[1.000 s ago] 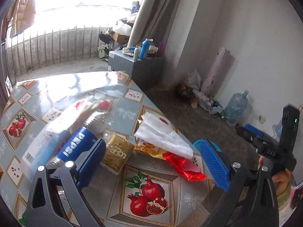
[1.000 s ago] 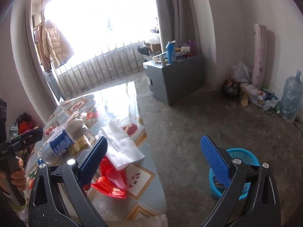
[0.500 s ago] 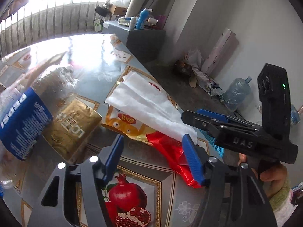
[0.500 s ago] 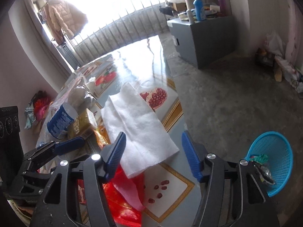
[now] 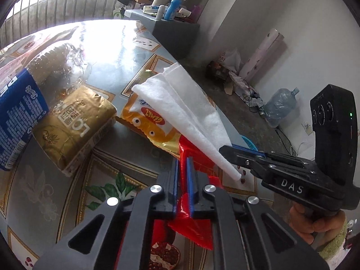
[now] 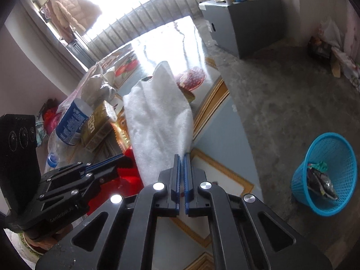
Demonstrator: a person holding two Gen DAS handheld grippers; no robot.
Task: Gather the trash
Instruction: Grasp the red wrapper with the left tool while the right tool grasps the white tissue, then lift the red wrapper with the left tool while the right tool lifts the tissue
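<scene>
A white napkin [image 5: 184, 103] lies over a yellow snack wrapper [image 5: 153, 123] and a red wrapper [image 5: 195, 222] near the table's edge. In the left wrist view my left gripper [image 5: 182, 159] is closing, its blue pads pressed on a fold of the red wrapper. My right gripper [image 5: 223, 151] comes in from the right, shut on the napkin's near corner. The right wrist view shows the napkin [image 6: 157, 117] rising from the right gripper [image 6: 181, 156], with the left gripper [image 6: 122, 156] on the red wrapper [image 6: 128, 180] beside it.
A Pepsi bottle [image 5: 18, 117] and a gold box [image 5: 72, 123] lie to the left on the fruit-patterned table [image 5: 126, 150]. A blue mesh basket [image 6: 326, 173] holding some trash stands on the floor to the right. A grey cabinet [image 6: 243, 22] stands farther back.
Both grippers came down to the table and shut from wide open. The left took hold of the red wrapper, the right pinched the napkin's corner, which now bunches up.
</scene>
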